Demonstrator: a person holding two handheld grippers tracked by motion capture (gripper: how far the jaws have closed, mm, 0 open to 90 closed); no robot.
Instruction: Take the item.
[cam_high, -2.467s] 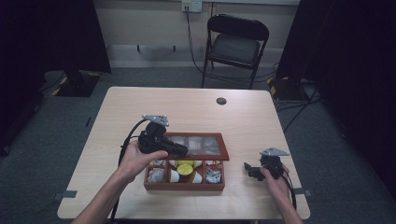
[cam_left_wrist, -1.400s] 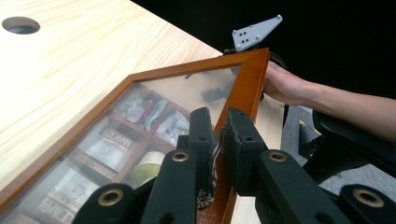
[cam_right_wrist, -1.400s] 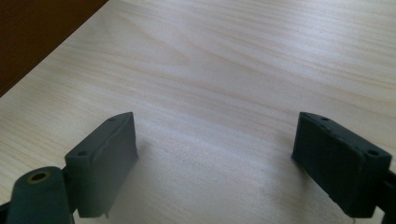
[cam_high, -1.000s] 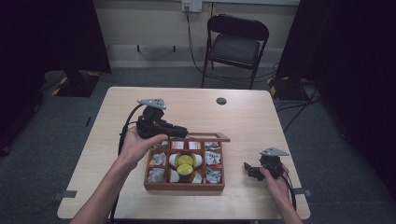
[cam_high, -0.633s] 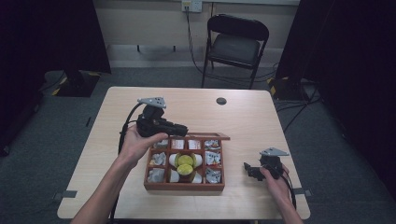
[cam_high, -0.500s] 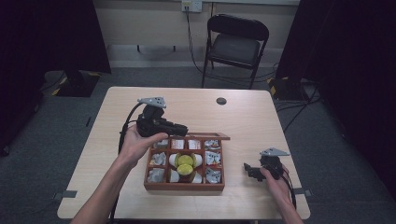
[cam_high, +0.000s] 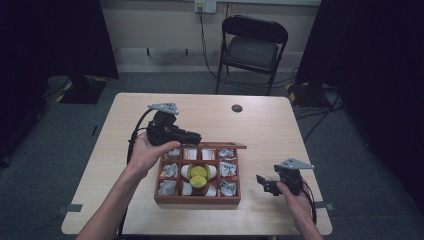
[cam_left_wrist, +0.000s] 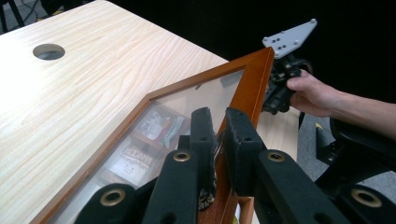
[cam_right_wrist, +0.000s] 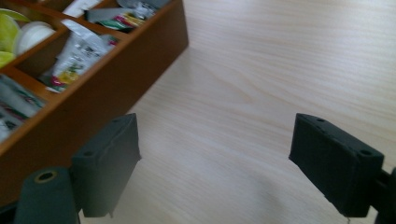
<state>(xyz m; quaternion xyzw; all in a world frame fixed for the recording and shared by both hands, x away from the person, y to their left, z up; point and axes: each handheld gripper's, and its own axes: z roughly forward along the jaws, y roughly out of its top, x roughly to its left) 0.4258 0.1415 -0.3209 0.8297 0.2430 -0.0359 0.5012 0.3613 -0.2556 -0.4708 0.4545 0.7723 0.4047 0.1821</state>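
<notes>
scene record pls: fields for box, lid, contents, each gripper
box: wooden box, compartments, on table
lid: glass-paned lid, raised, wooden frame pinched in left gripper
contents: packets; yellow and white pieces in middle compartment
left gripper: jaws shut on lid frame
right gripper: jaws open, nothing between them, over bare table right of box

The light wooden table (cam_high: 100, 165) carries 1 compartmented wooden box (cam_high: 197, 199), lid raised.
</notes>
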